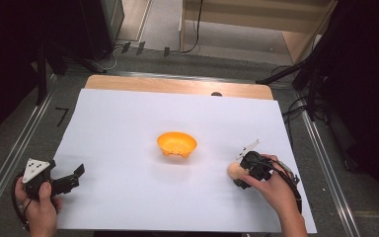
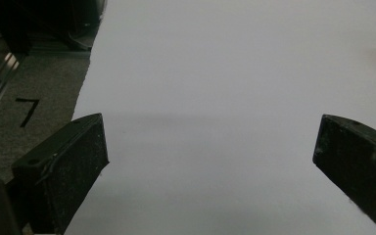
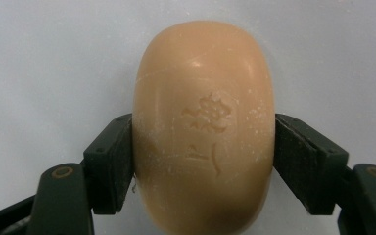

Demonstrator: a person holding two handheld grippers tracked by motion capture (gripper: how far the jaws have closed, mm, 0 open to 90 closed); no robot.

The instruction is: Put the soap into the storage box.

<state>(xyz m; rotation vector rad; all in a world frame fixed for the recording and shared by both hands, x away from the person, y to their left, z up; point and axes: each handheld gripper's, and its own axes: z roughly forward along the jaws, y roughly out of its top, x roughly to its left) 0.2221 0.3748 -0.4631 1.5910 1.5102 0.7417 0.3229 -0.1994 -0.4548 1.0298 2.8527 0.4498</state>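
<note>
A tan oval soap bar (image 3: 203,132) with a stamped mark lies on the white sheet, and my right gripper (image 3: 203,161) is shut on it, both pads pressed against its sides. In the high view the soap (image 1: 235,171) sits at the right of the sheet just left of the right gripper (image 1: 244,173), which a hand holds. An orange bowl (image 1: 177,144) stands in the middle of the sheet. My left gripper (image 1: 76,176) rests at the sheet's left edge, held by the other hand. Its jaws stand wide open over bare paper in the left gripper view (image 2: 210,156).
The white sheet (image 1: 128,118) covers a wooden table (image 1: 177,85). Grey carpet (image 2: 34,107) with a black tape mark lies to the left of the sheet. Metal rails run along both sides, with dark stands and cables beyond.
</note>
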